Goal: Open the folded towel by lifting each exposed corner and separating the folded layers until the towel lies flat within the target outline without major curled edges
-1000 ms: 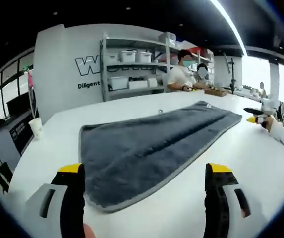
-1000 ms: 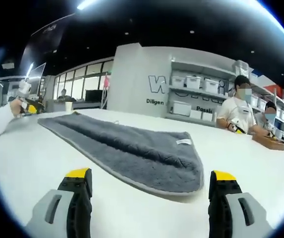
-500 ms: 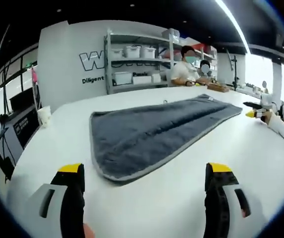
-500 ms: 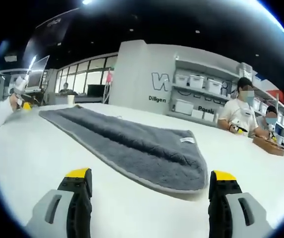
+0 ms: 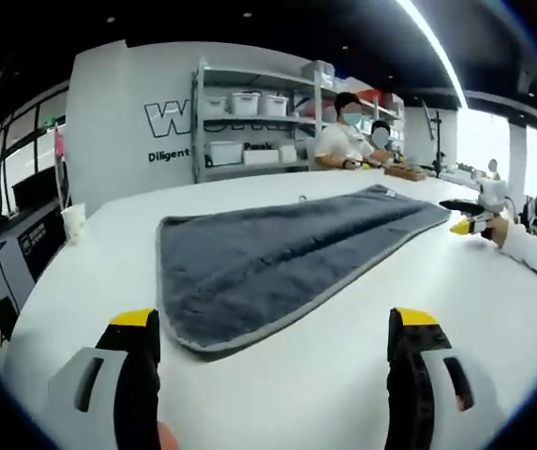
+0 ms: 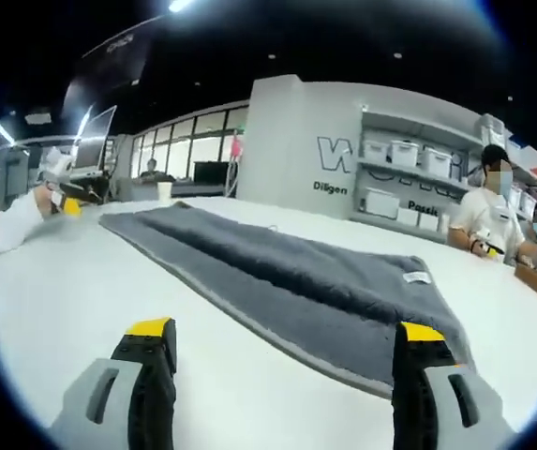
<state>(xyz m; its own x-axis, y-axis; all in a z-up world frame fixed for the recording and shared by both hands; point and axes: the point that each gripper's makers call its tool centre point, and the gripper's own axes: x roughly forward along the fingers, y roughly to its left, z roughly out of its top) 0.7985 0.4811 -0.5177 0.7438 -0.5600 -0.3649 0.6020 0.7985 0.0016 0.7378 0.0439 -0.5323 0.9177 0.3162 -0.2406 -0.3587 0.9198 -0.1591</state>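
Both views have swung a bit since a second ago but the folded grey towel (image 5: 277, 261) hasn't budged on the white counter (image 5: 362, 356), left gripper (image 5: 273, 328) and right gripper (image 6: 277, 337) jaws wide apart and empty, storage shelves (image 5: 254, 122) behind.

Left tool (image 5: 273, 375) jaws apart, empty; right tool (image 6: 282, 384) same.

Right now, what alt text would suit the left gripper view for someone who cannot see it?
A folded grey towel lies on a white table, with the open left gripper just short of its near edge. The right gripper hovers at the far end; two people sit by shelves behind.
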